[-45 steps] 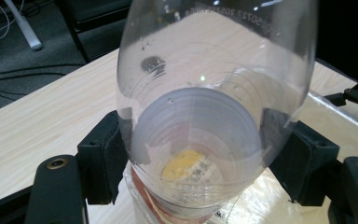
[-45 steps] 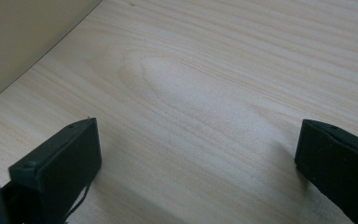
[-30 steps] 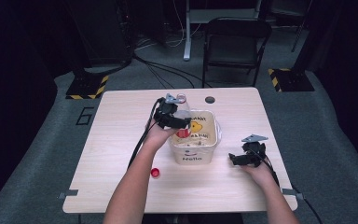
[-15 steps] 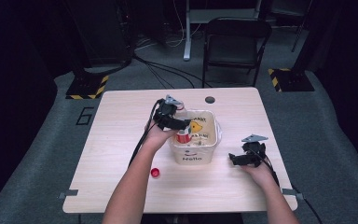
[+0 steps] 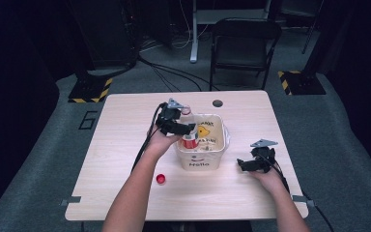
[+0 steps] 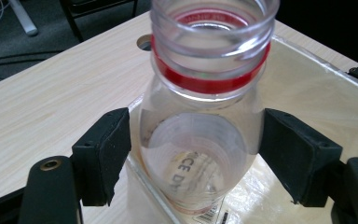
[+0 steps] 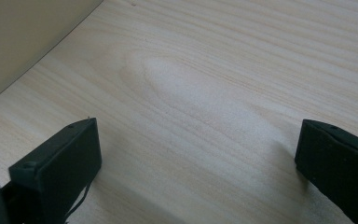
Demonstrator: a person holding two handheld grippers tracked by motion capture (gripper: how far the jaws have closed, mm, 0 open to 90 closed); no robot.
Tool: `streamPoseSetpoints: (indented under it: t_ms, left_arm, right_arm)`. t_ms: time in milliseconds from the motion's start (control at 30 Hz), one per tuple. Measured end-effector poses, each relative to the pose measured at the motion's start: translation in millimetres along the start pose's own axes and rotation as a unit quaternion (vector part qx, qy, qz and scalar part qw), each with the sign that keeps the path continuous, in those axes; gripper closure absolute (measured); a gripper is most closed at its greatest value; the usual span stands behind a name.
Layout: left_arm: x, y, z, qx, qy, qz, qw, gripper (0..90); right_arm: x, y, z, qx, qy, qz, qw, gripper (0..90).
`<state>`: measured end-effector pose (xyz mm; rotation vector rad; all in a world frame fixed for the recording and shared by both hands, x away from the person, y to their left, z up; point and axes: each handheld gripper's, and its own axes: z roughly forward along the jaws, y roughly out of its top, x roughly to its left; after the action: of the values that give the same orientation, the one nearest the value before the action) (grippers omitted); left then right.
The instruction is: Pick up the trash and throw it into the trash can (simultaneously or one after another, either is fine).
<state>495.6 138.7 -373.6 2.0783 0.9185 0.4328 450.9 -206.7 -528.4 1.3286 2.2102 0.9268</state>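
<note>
A clear, uncapped plastic bottle (image 6: 200,140) with a red neck ring and red label (image 5: 190,141) stands inside the white bin (image 5: 200,162), against its left wall. My left gripper (image 5: 182,129) reaches over that wall with its jaws on either side of the bottle's shoulder (image 6: 200,154). The pads (image 6: 105,154) sit very close to the plastic with a thin gap, so the gripper is open. My right gripper (image 5: 244,165) rests on the table to the right of the bin, open (image 7: 196,163) with only bare wood between its jaws.
A small red cap (image 5: 161,178) lies on the table in front of the bin, to its left. The bin holds yellow printed wrapping (image 5: 204,131). A round cable hole (image 5: 217,103) sits near the table's far edge. A black chair (image 5: 244,43) stands beyond the table.
The left gripper has shifted very slightly at the bin's left wall, with the bottle staying between its jaws. The right hand has kept still.
</note>
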Motion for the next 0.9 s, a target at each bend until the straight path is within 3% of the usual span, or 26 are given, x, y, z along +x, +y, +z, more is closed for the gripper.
streamPoseSetpoints:
  t_ms: [433, 533, 900]
  left_arm:
    - [5.0, -5.8, -27.9, -0.021, -0.006, -0.009, 0.9997, 23.7]
    - [6.7, -12.8, -41.5, -0.026, -0.011, -0.009, 0.9996, 23.9]
    - [17.1, -33.6, -71.2, -0.043, -0.018, -0.020, 0.9987, 35.7]
  right_arm:
    - [-0.3, 0.4, 0.5, 0.000, 0.002, 0.000, 1.0000, 0.0]
    - [-0.7, 0.9, 0.8, 0.002, 0.003, -0.001, 1.0000, 0.0]
    - [-0.7, 0.9, 0.7, 0.002, 0.003, -0.001, 1.0000, 0.0]
